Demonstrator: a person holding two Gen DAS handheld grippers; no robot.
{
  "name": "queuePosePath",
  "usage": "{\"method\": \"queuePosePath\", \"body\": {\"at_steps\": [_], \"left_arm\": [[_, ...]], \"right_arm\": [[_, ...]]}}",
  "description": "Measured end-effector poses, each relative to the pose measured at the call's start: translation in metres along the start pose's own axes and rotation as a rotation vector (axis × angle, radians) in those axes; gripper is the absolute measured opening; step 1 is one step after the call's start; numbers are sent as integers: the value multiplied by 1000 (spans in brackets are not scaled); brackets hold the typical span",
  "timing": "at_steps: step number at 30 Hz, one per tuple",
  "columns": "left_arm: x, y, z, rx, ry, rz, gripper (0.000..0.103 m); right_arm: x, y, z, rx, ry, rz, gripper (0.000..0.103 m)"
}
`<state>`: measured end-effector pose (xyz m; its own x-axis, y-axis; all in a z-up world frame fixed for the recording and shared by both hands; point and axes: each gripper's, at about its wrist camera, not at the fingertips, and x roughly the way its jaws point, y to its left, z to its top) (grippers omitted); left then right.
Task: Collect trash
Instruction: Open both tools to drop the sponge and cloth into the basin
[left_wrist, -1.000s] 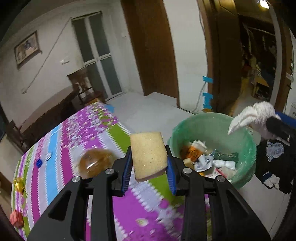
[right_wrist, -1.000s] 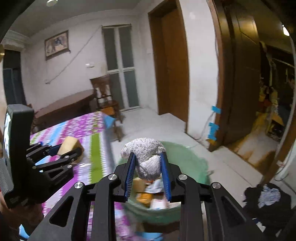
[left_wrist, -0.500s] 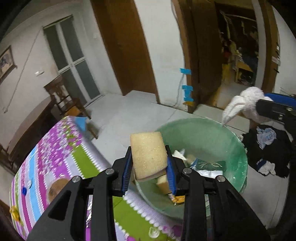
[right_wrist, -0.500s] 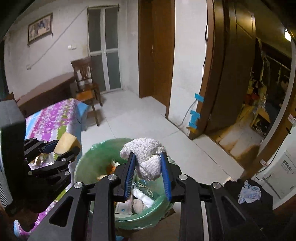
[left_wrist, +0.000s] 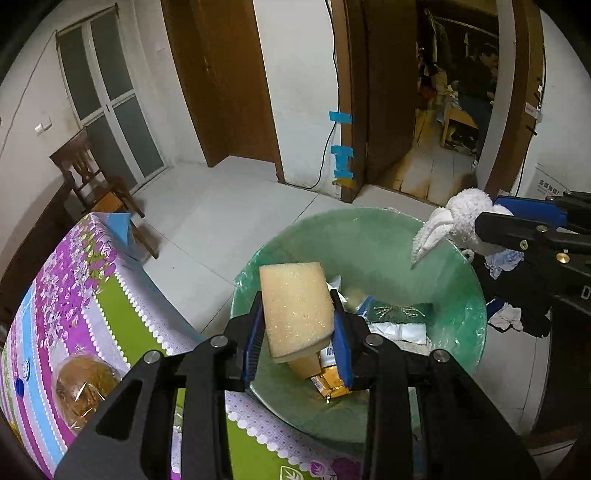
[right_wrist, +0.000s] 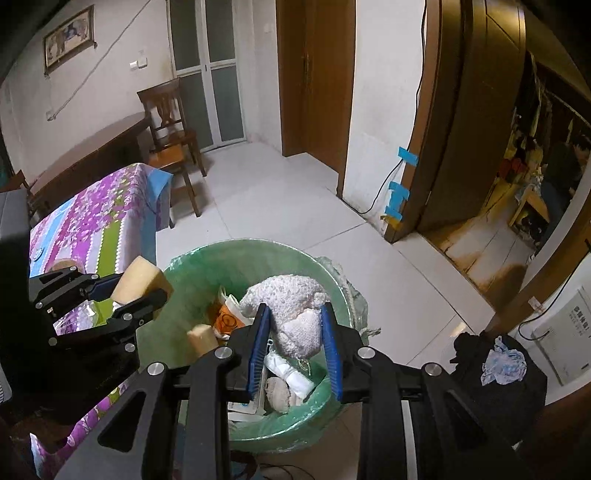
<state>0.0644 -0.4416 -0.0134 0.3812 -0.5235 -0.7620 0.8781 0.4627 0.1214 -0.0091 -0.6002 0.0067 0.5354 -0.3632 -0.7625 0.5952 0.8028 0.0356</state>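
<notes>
Now the left gripper (left_wrist: 299, 328) clamps a yellow sponge (left_wrist: 297, 308) above the green-lined trash bin (left_wrist: 369, 240), while the right gripper (right_wrist: 295, 347) clamps a crumpled white cloth (right_wrist: 291, 306) over its rim.

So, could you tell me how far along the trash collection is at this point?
Done: the green-lined bin already holds wrappers and paper. In hand: the left gripper grips a yellow sponge and the right gripper a white cloth wad, both above the bin, neither released. Left: dropping both, then the wrapped bun and small bits on the tablecloth.
</notes>
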Motion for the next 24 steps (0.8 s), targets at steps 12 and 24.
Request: {"method": "queuePosePath", "body": {"at_steps": [12,24], "left_arm": [[-2,1,-1,14,-27,51,73],[-29,-6,-8,16,-92,41,73]], "right_arm": [[-2,7,-1,-33,-42,-47,52],[-31,-10,-29,31,-76,-102,53]]}}
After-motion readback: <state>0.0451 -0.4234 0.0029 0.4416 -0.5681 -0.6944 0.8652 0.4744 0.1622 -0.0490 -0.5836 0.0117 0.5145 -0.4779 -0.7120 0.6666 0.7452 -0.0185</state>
